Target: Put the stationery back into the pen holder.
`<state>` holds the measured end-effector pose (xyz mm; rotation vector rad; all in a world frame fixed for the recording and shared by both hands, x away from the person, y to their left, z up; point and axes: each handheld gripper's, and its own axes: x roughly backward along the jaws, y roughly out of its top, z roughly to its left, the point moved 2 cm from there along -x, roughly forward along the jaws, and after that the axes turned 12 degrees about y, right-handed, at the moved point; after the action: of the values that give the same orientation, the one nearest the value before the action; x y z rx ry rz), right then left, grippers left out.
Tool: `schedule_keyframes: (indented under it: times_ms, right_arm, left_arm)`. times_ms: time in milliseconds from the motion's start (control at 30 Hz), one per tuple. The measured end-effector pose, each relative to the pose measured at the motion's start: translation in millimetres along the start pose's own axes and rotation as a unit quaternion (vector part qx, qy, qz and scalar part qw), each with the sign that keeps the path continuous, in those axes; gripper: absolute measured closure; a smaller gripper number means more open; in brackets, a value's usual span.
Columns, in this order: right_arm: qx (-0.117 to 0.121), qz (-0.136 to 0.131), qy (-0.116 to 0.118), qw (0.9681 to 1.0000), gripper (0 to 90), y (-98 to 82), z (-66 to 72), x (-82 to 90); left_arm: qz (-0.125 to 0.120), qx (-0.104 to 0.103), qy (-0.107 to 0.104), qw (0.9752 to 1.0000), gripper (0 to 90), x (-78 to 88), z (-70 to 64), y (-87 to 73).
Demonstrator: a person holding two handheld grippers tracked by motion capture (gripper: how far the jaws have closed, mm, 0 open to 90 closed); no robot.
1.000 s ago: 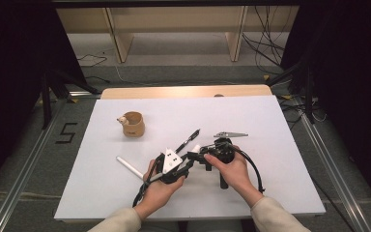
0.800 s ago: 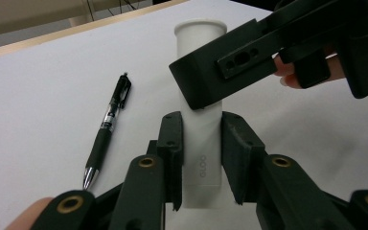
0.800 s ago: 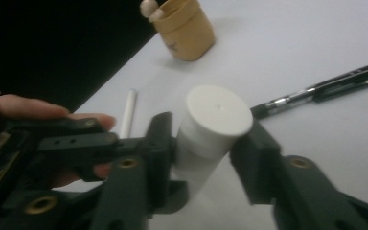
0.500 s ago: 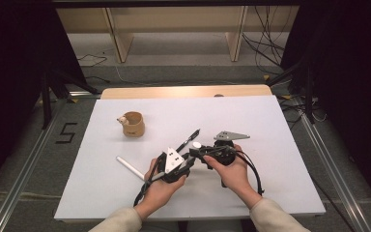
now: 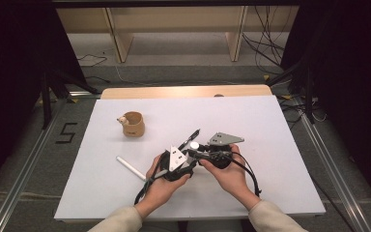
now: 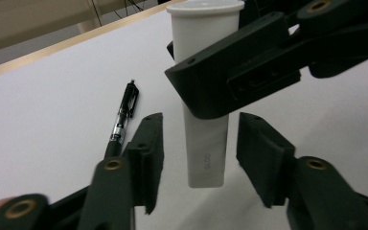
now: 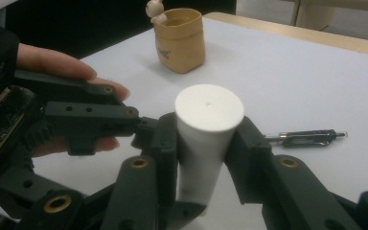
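The white tube point(image 7: 206, 139) is being passed from tool to tool just above the bench point(image 5: 280, 125), right in front of the person. The right tool point(image 7: 202, 143) is gripping it around the upper part, both pads pressed flat against its sides. The left tool point(image 6: 199, 158) is letting go: its jaws have just been opening, and the tube's lower end is hanging between the pads point(image 6: 148, 153) with a clear gap on each side.

To do this handover cleanly, I'd say the left tool wants opening a touch more before drawing straight back, so no pad clips the tube and twists it in the other grip. The right hand is best holding steady meanwhile.

A black pen point(image 6: 124, 112) is lying nearby, and a small tan cup point(image 5: 133, 124) is standing well off to the left.
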<state>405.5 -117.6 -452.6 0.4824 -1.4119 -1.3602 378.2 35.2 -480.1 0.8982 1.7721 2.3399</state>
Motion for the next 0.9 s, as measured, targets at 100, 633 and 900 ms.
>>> schedule_keyframes:
  times_ms: [100, 633, 900]
  right_arm:
    - [-0.001, -0.003, 0.000, 1.0000, 67.2, 0.3, 1.1, -0.4]
    - [-0.015, -0.072, -0.020, 0.9971, 46.3, 9.5, -6.0, 21.5]
    - [-0.009, -0.034, -0.051, 0.9981, 39.0, -3.8, -17.5, 29.9]
  left_arm:
    - [-0.005, 0.004, 0.005, 1.0000, 63.7, -2.1, -0.3, 0.8]
    - [-0.012, 0.058, 0.033, 0.9977, 70.5, -0.1, 30.1, 7.4]
    - [-0.021, 0.089, 0.072, 0.9932, 70.6, 4.3, 65.2, 12.0]
